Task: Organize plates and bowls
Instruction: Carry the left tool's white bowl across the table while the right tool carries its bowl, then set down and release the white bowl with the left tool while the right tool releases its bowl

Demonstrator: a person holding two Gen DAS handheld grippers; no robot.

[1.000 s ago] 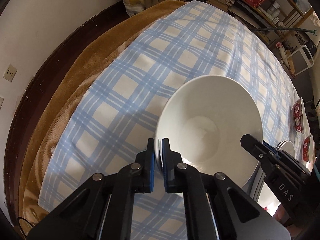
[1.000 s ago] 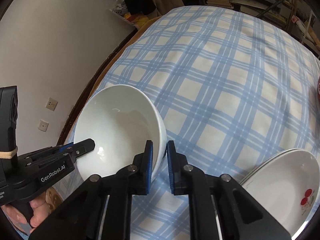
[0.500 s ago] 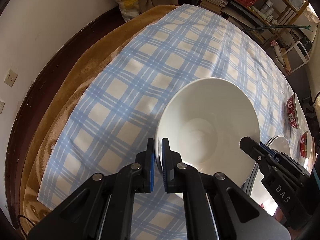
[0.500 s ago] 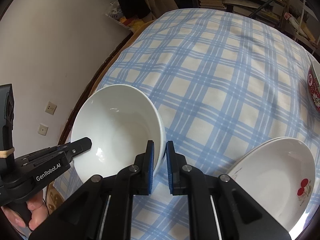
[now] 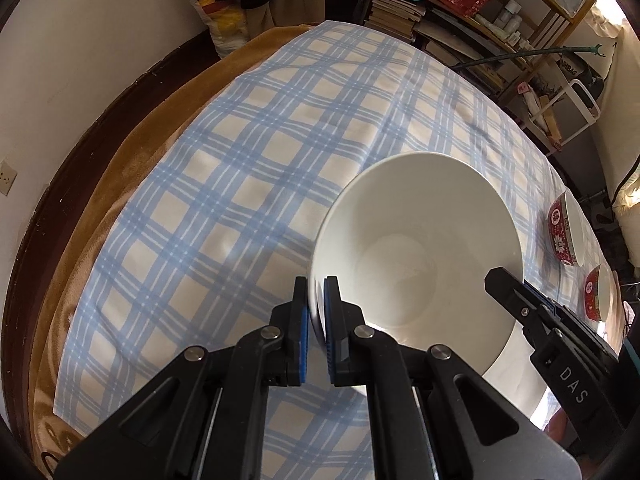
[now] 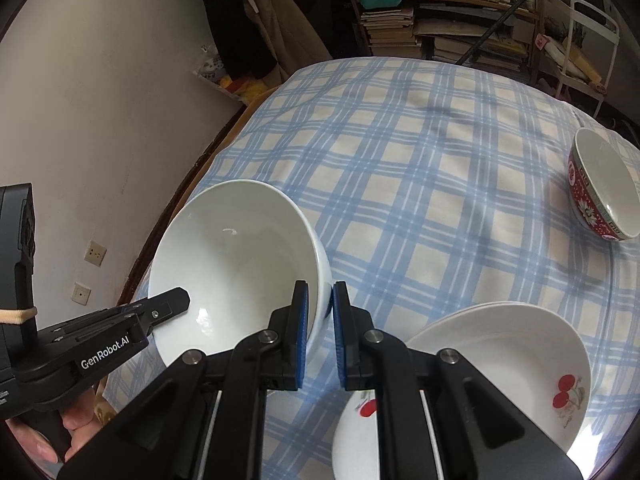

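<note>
Left wrist view, left gripper (image 5: 316, 304): we see both blue pads clenched on the near-left rim of the white bowl (image 5: 416, 256), one pad outside the wall, one inside.
Left wrist view, bowl: it is tilted toward the lens above the blue plaid tablecloth (image 5: 248, 168); whether it touches the cloth we cannot tell.
Left wrist view, right gripper (image 5: 496, 280): its black tip reaches in over the bowl's right rim; the far finger is hidden behind the wall.
Left wrist view, other dishes: two red patterned bowls (image 5: 564, 232) stand near the right edge, the nearer one partly cut off by the gripper body.
Left wrist view, hard to read: a white surface under the bowl's lower right is probably a plate, blurred by glare.

Right wrist view, right gripper (image 6: 318, 304): we see the pads grasping the bowl's (image 6: 236, 264) right rim, the wall between them.
Right wrist view, left gripper (image 6: 176, 304): only one finger shows at the opposite rim; a hand (image 6: 60, 432) holds its handle, cut off at the corner.
Right wrist view, cherry-print plates (image 6: 500, 344): stacked just right of the fingers, partly covered by them.
Right wrist view, red patterned bowl (image 6: 600, 188): well apart, upright at the far right.
</note>
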